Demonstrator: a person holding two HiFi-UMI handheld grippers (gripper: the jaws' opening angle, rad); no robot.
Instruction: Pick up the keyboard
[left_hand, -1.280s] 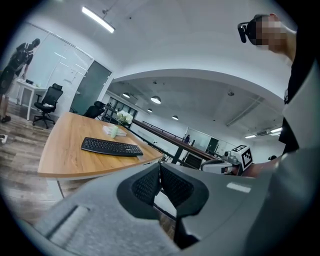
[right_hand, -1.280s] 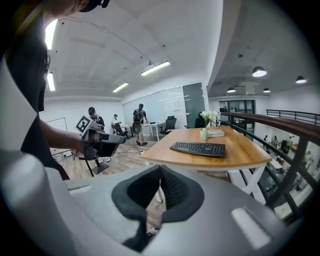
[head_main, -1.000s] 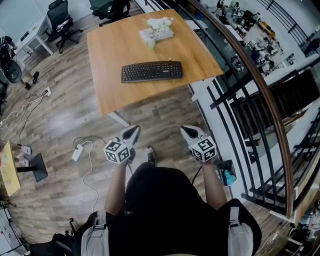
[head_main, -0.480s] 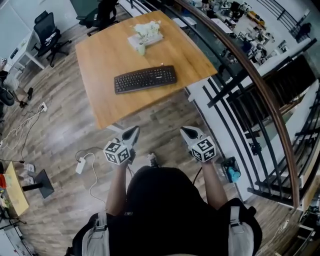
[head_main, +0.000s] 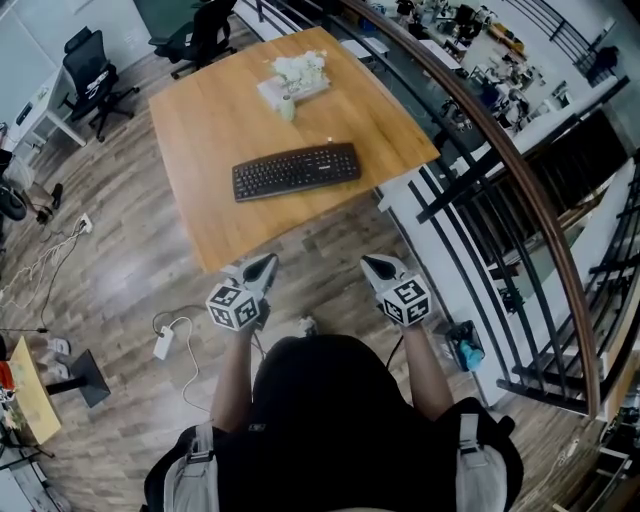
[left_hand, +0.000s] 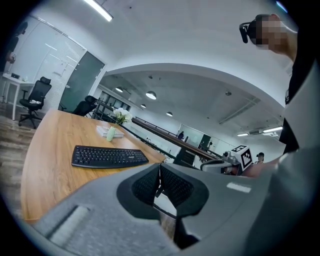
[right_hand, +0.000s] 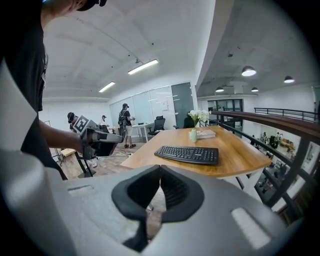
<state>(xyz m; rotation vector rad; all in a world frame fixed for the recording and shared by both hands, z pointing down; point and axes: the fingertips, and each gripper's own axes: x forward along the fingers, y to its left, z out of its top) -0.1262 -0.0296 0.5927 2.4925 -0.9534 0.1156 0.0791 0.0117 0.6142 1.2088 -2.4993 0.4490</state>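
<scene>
While the flat black keyboard (head_main: 296, 171) lies on the far square wooden table (head_main: 200, 130), we hold the left gripper (head_main: 268, 262) and right gripper (head_main: 372, 262) near us, jaws together, empty.

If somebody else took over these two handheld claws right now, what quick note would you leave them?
Left gripper: shut, empty, held in the air short of the table.
Right gripper: shut, empty, level with the left one.
Keyboard: lies flat on the wooden table, towards its near side; a small vase of flowers stands beyond it.
Done: nothing yet; the keyboard is untouched.
Left: get closer, open the jaws, grip the keyboard, lift it.
</scene>
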